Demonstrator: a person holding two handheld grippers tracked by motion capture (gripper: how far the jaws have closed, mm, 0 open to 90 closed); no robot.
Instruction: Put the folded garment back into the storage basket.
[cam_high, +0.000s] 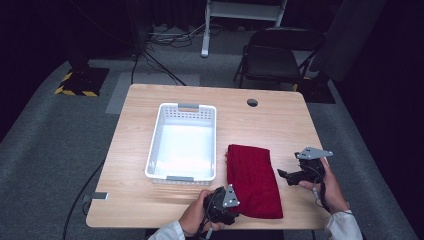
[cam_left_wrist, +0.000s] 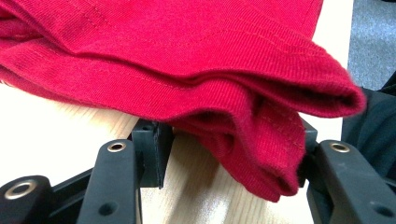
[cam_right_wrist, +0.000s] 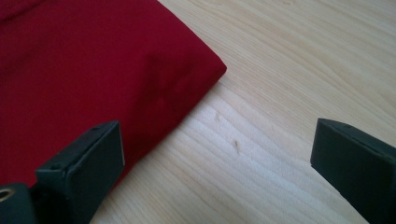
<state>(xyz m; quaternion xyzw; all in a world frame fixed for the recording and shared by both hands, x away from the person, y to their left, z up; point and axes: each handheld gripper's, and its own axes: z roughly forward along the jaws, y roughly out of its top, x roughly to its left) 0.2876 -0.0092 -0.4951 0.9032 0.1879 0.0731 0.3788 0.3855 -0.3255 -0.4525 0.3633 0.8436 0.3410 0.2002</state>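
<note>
Red folded cloth (cam_high: 252, 181) lies lower centre, layered edge between the spread left gripper (cam_left_wrist: 229, 156); right gripper (cam_right_wrist: 217, 154) gapes.

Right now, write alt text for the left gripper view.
A folded red cloth lies on a pale wooden table, its layered corner drooping between the open black jaws of the left gripper.

No readable text, labels, brand names or numbers appear anywhere. The one sign-like marking is a band of yellow and black hazard stripes (cam_high: 75, 91) on the floor, far left of the counter (cam_high: 280, 130), beside a dark stand base.
</note>
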